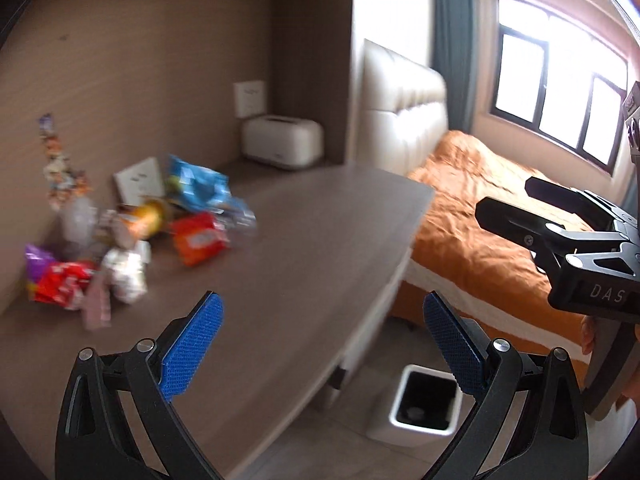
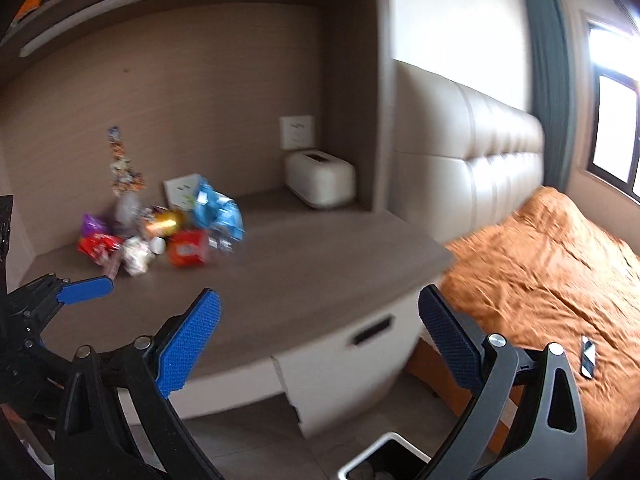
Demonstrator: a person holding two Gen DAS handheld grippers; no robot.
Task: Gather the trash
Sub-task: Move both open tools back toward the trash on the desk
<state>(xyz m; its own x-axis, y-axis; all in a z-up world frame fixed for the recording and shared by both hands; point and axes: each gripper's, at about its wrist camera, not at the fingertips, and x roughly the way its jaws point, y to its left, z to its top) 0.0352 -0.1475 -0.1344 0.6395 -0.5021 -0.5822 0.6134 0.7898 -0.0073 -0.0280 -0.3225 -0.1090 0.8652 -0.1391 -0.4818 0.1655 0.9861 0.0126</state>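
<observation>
Both grippers hover over the desk [image 1: 304, 240] with blue pads spread wide, holding nothing: left gripper [image 1: 322, 344], right gripper [image 2: 318, 342]. The trash pile [image 1: 136, 224] lies at ten o'clock, strung left-to-right along the back wall. Only the left view shows the white bin [image 1: 424, 404] fully; the right view alone shows a phone [image 2: 588, 357] on the orange bed [image 2: 552, 264].
</observation>
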